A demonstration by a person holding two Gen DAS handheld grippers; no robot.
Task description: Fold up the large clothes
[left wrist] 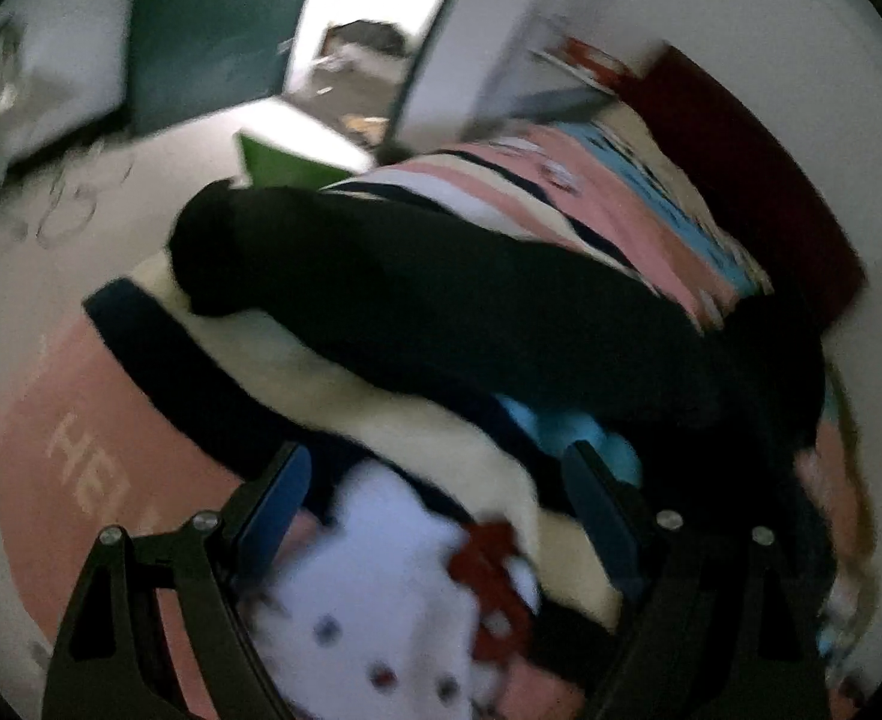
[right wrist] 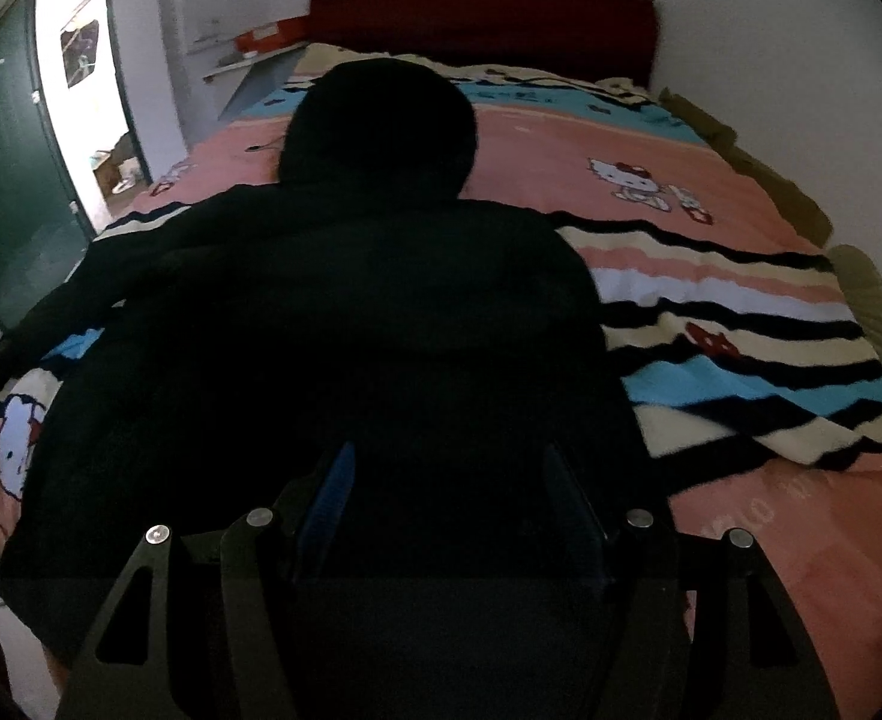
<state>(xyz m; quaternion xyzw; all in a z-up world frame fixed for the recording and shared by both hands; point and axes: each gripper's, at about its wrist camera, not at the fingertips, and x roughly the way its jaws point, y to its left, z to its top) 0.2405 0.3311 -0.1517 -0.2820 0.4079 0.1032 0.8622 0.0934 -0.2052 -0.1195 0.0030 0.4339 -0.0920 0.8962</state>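
Two grippers show. The left gripper [left wrist: 435, 498] hangs with jaws spread, empty, over the bedcover [left wrist: 117, 420]. The right gripper [right wrist: 447, 498] stands parted above one black hooded coat [right wrist: 345, 312], gripping nothing visible. The coat lies flat on the pink, striped cartoon-print cover. Beyond stand one dark red headboard [right wrist: 483, 6] and white walls.

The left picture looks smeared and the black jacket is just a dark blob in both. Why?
Left wrist view: motion blur smears the jacket and bedspread. Right wrist view: sharp, but in dim light the jacket loses all detail; the doorway glares. Both: fisheye bending.
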